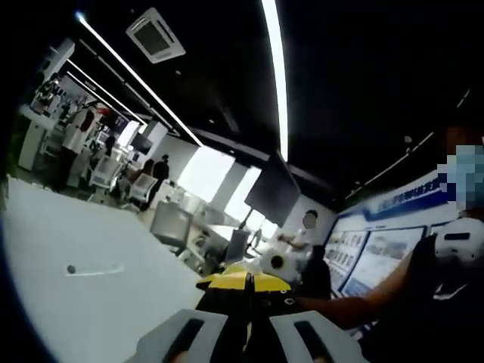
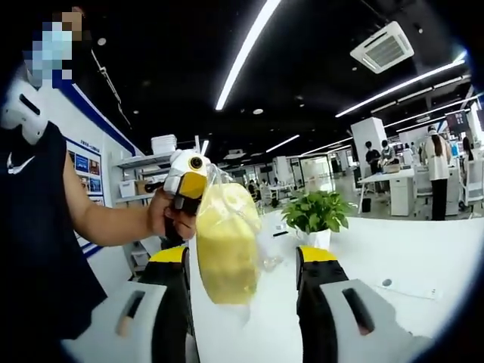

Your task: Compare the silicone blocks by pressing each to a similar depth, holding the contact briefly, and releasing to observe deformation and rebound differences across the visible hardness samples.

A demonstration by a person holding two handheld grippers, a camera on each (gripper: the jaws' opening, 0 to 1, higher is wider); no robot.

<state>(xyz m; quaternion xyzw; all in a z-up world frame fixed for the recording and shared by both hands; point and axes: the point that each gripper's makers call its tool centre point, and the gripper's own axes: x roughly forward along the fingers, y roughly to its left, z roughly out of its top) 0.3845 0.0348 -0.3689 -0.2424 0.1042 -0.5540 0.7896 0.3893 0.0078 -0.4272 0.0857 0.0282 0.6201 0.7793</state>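
Right gripper (image 2: 246, 283), jaws spread apart, frames a yellow silicone block (image 2: 227, 242) in a clear crinkled bag (image 2: 261, 249) above the white table (image 2: 423, 249), its lower edge possibly hidden. Left gripper (image 1: 246, 333): jaws nearly together on something yellow, contents unclear.

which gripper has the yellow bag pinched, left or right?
The left gripper: its jaws are shut on the top of the yellow bag, which hangs from it. The right gripper is open, jaws apart either side of the bag.
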